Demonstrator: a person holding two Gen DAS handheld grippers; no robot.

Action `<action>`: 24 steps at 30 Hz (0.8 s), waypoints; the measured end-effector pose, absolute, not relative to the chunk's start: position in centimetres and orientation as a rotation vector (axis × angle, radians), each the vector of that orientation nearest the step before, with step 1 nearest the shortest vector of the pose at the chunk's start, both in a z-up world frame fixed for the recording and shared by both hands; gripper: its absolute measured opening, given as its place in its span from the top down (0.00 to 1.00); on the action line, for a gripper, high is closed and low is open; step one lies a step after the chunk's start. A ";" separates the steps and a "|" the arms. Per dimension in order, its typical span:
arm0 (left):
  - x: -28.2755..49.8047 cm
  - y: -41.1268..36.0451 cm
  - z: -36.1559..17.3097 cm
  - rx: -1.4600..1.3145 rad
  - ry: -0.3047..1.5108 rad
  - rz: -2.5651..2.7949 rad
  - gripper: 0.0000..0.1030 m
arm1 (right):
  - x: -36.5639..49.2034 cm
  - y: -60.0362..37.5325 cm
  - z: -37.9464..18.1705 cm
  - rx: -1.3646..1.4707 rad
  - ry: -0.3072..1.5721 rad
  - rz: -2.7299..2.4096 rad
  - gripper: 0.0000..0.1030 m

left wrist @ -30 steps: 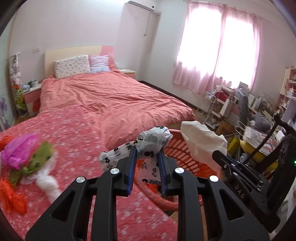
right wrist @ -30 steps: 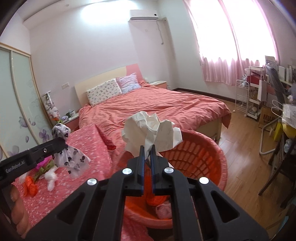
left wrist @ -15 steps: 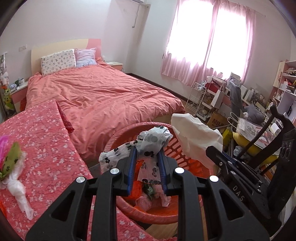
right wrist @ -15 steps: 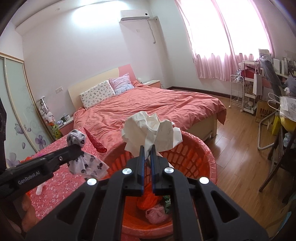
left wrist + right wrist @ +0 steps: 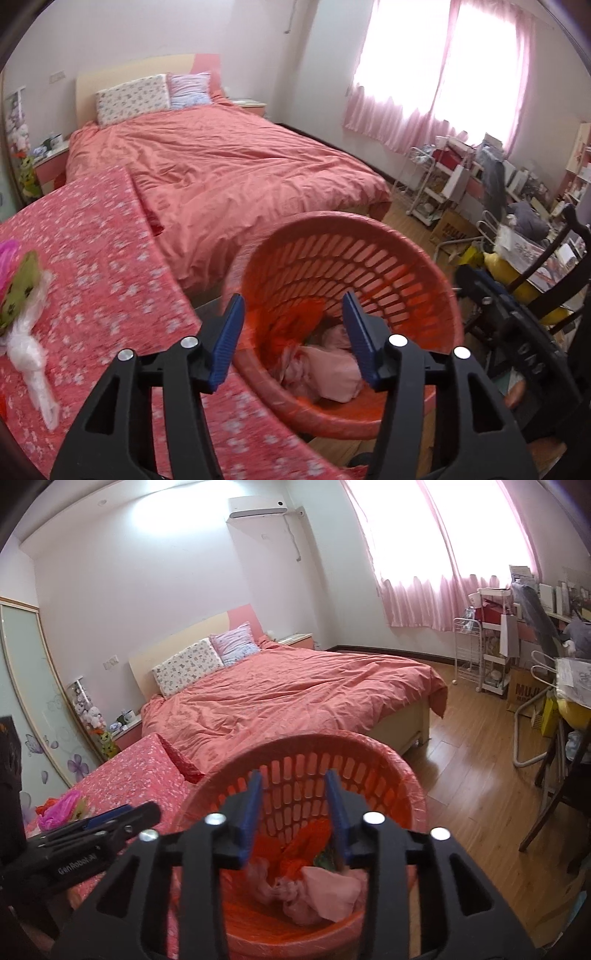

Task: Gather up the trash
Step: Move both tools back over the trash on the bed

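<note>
Both bits dropped into the round orange plastic basket [image 5: 369, 258], left gripper [image 5: 293, 332] and right gripper [image 5: 293, 808] opening empty, pink-green wad [image 5: 18, 280] at table's left edge left.

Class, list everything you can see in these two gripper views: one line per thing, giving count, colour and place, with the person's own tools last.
basket: one, orange slatted plastic, on the floor beside the table.
crumpled trash: several pieces, pale pink and orange, inside the basket.
table: one, red flowered cloth, left of the basket.
trash bundle: one heap, pink, green and white, at the table's left edge.
bed: one, salmon cover, behind the table.
pillows: two, patterned white and pink, at the headboard.
curtains: pink, over the window.
left gripper: black with blue pads, jaws opening, nothing between them.
right gripper: same, opening, empty, above the basket.
</note>
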State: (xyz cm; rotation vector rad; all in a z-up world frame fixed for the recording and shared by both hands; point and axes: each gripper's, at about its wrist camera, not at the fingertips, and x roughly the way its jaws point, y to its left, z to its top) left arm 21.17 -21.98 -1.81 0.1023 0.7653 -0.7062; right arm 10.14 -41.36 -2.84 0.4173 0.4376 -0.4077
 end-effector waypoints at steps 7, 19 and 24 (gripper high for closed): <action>20.8 -17.6 -1.4 0.137 0.724 -0.594 0.39 | 10.0 -40.5 -2.5 0.374 0.452 -0.417 0.51; 21.6 -5.6 -1.0 0.080 0.731 -0.358 0.34 | 13.2 -32.7 -0.1 0.299 0.482 -0.252 0.51; 22.0 0.2 -0.9 0.043 0.722 -0.231 0.34 | 15.8 -27.5 0.4 0.264 0.520 -0.143 0.51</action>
